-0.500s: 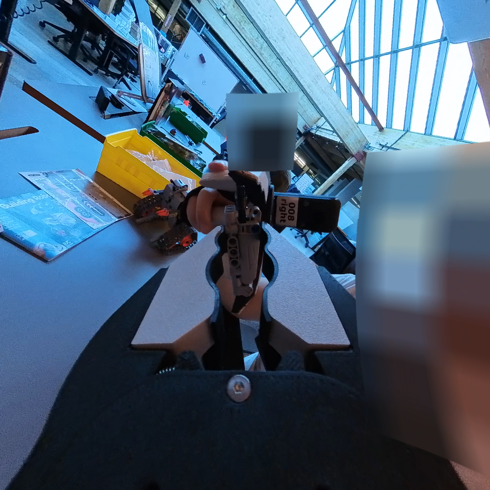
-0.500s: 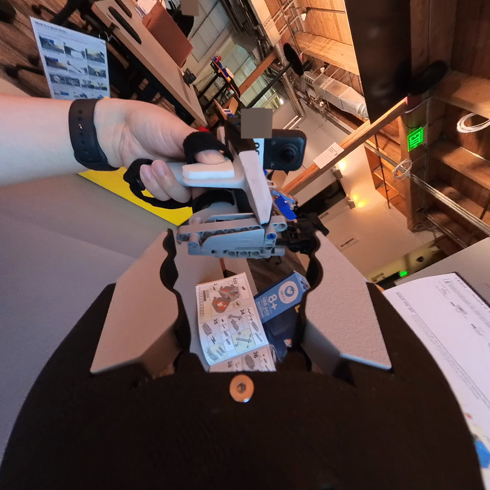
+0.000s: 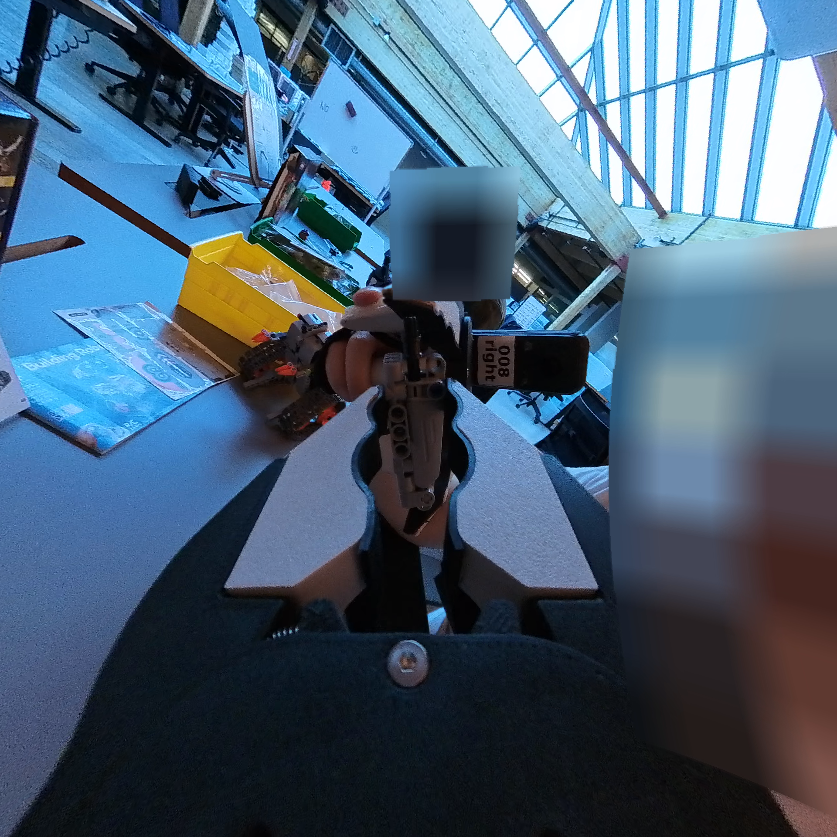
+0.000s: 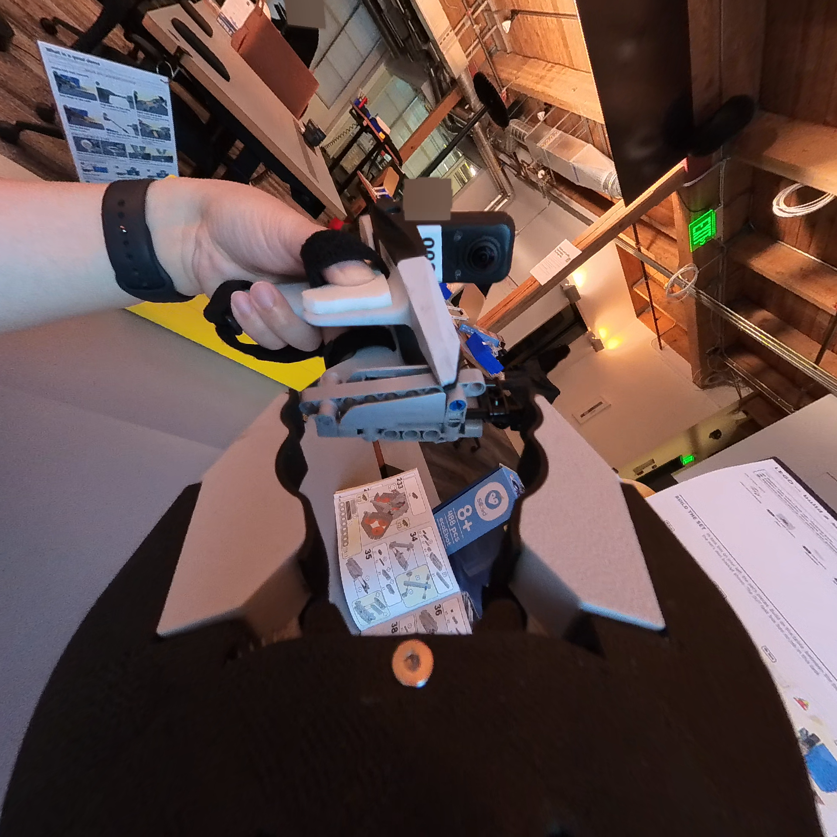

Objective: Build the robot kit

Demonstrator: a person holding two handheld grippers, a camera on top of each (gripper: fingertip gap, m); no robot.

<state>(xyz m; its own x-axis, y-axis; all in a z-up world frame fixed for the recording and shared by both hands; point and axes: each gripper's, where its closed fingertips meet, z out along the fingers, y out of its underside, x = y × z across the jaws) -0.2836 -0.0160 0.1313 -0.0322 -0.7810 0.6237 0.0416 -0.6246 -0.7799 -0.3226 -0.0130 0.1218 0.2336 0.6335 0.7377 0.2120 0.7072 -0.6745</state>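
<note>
while both tools are up in the air above the grey table (image 3: pixel 113 521), they share one thing: a grey brick piece (image 3: pixel 419 444) made of long beams with holes and a black bit on one end.

the left gripper (image 3: pixel 413 392) has its two pale fingers close together, squeezed on the sides of the grey brick piece. from the right wrist view you can see one of those fingers (image 4: pixel 430 326) pressed down on top of the piece, with the left hand (image 4: pixel 217 244) and its black wrist band (image 4: pixel 129 240) behind it.

the right gripper (image 4: pixel 412 403) has its fingers wide apart, and the piece lies across between the tips. one end touches each finger, so it looks pinched from end to end.

down on the table, far under the piece, lie an open booklet (image 4: pixel 394 552) with building pictures and a blue box (image 4: pixel 475 512) just beside it. a big white printed sheet (image 4: pixel 747 566) lies off to the right.

farther back on the table is a small toy with black tracks and orange bits (image 3: pixel 290 362), next to a yellow bin (image 3: pixel 226 290) with clear bags in it.
</note>
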